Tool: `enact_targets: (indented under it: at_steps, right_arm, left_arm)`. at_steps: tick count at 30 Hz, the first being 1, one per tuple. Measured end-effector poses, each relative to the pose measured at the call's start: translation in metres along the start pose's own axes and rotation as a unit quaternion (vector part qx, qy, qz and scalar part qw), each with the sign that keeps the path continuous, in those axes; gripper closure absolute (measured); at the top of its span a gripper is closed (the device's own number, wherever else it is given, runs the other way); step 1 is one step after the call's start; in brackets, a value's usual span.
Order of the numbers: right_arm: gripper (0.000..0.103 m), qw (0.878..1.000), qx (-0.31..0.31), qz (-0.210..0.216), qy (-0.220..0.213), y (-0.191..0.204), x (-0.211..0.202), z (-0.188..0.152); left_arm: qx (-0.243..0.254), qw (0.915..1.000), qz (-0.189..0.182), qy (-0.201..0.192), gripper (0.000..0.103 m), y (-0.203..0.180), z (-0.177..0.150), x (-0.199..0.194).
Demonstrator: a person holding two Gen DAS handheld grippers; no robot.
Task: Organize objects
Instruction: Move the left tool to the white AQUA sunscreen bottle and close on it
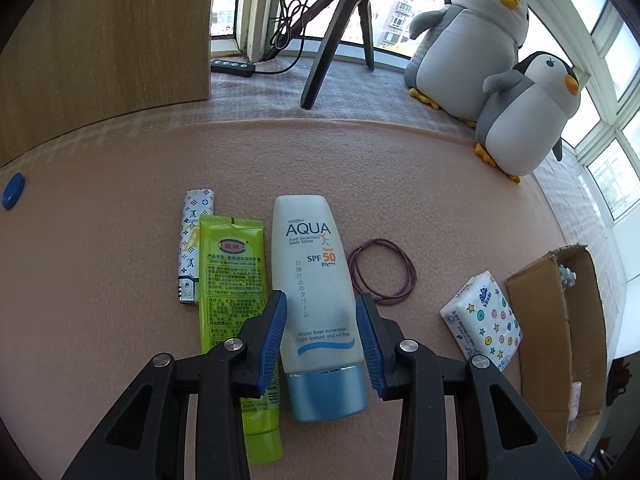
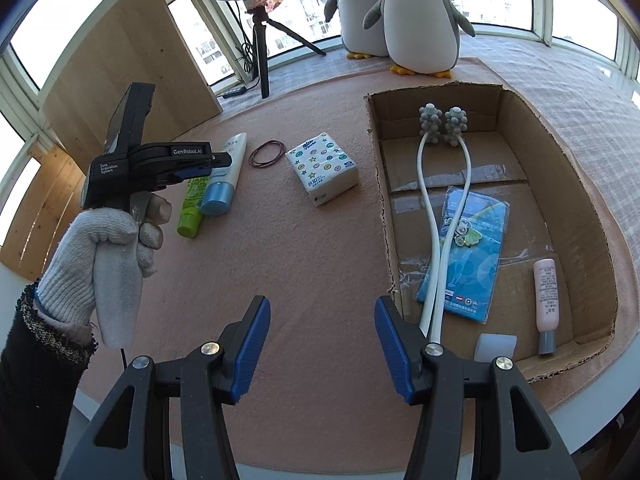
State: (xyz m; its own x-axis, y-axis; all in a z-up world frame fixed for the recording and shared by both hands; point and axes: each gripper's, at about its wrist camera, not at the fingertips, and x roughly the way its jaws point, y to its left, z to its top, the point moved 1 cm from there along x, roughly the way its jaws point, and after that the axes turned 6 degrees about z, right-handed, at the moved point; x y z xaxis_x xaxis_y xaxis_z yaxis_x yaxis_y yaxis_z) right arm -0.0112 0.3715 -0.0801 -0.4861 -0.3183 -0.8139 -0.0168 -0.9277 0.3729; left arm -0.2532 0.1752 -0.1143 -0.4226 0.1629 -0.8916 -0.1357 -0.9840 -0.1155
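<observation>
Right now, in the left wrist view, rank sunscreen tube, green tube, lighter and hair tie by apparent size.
1. Sunscreen tube
2. Green tube, partly hidden by the tongs, so unsure
3. Hair tie and lighter: too alike to rank

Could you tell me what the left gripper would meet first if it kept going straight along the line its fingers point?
The left gripper already straddles the AQUA sunscreen tube, jaws open on either side of it. Going straight on, the fingers would slide along that tube; whether they touch it yet is unclear.

Residential bay-window nook: plush penguins [image 2: 416,20] on the sill, apartment blocks outside, ring light tripod [image 1: 340,28], toiletries on bench [image 2: 300,260].
</observation>
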Motion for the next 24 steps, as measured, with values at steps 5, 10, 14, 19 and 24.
enact_targets:
  at_steps: [5, 10, 14, 19, 24]
  right_arm:
    - [0.053, 1.000, -0.001, 0.000, 0.003, 0.002, 0.002, 0.000]
    - [0.053, 1.000, 0.001, 0.002, 0.005, 0.004, 0.003, -0.004]
    - [0.053, 1.000, 0.001, 0.001, 0.003, 0.005, 0.002, -0.002]
    - [0.053, 1.000, 0.003, 0.004, -0.002, 0.007, 0.002, 0.000]
    - [0.053, 1.000, 0.006, 0.010, 0.003, 0.009, 0.006, -0.002]
  left_arm:
    - [0.010, 0.9999, 0.002, 0.000, 0.062, 0.000, 0.000, 0.004]
    - [0.016, 0.9998, -0.005, -0.010, 0.062, -0.003, -0.009, 0.002]
    - [0.014, 0.9997, -0.015, -0.011, 0.062, -0.007, -0.019, -0.002]
    - [0.023, 0.9992, -0.027, -0.015, 0.062, -0.012, -0.040, -0.011]
    - [0.026, 0.9987, -0.042, -0.013, 0.062, -0.012, -0.066, -0.023]
